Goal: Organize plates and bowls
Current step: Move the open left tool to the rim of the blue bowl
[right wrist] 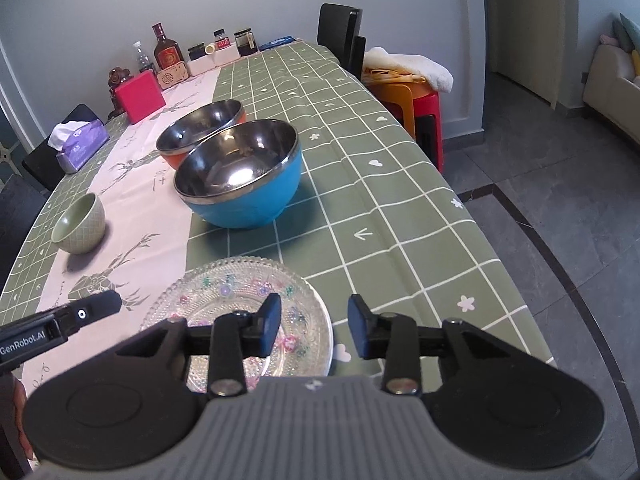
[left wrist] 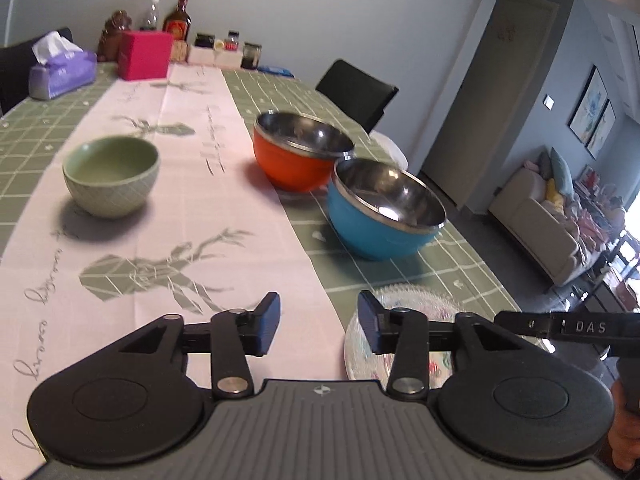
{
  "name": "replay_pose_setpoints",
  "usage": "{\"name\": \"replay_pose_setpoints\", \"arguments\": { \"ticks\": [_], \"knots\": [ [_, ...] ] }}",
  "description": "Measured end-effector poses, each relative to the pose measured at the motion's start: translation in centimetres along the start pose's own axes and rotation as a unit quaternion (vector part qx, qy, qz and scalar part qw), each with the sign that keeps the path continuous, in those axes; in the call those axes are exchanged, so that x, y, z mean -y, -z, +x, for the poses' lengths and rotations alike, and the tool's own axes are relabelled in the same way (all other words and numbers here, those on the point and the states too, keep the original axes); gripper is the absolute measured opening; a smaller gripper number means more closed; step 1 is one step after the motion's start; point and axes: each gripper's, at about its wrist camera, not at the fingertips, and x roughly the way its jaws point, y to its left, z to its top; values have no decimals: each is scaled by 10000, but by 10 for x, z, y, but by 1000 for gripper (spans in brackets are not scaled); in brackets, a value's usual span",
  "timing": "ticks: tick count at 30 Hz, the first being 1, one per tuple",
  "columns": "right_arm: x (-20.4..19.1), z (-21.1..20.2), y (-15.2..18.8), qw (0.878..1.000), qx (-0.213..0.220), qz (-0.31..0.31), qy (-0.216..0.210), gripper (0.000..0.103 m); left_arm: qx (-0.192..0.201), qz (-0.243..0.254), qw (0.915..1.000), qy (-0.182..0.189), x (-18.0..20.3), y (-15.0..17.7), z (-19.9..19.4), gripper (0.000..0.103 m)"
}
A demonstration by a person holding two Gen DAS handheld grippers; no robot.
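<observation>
Your work surface is a table (right wrist: 400, 184) under a green checked cloth, with a pale pink runner (left wrist: 192, 216) printed with deer down its length. Four task items stand on it. The glass plate (right wrist: 240, 284) lies nearest you, at the near edge where runner meets green cloth; it is clear, beaded at the rim, with small coloured flowers in the pattern. Beyond it stands the blue bowl (right wrist: 244, 204), steel-lined and upright, on the green cloth. The orange bowl (right wrist: 176, 158), also steel-lined, sits just behind it, the two rims very near or touching; contact cannot be confirmed. The green bowl (left wrist: 112, 178), ceramic with a crosshatch outside, stands alone on the runner, well apart from the others. All bowls appear empty.

Your left gripper (left wrist: 318, 320) hangs over the runner's edge with its jaws spread; nothing lies between the blue pads, and the right-hand pad shows in front of the plate's left rim. Your right gripper (right wrist: 314, 324) has its jaws parted, somewhat narrower, over the plate's right edge; the left pad overlaps the plate in view, but whether it touches cannot be told. Neither tool holds anything.
</observation>
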Motion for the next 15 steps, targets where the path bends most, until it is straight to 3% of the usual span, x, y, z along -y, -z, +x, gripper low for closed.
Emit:
{"name": "replay_pose_setpoints", "arguments": {
  "ticks": [4,6,15],
  "knots": [
    [-6,1,-4,9999,87,-44,-60,48,154,-33,9999,-11,2,-9,-2,83],
    [-10,4,-8,9998,138,-97,-55,55,199,-101,9997,-36,2,-15,-2,85],
    [-25,17,-38,9988,448,-210,-65,63,501,-339,9979,-234,11,-50,13,88]
  ]
}}
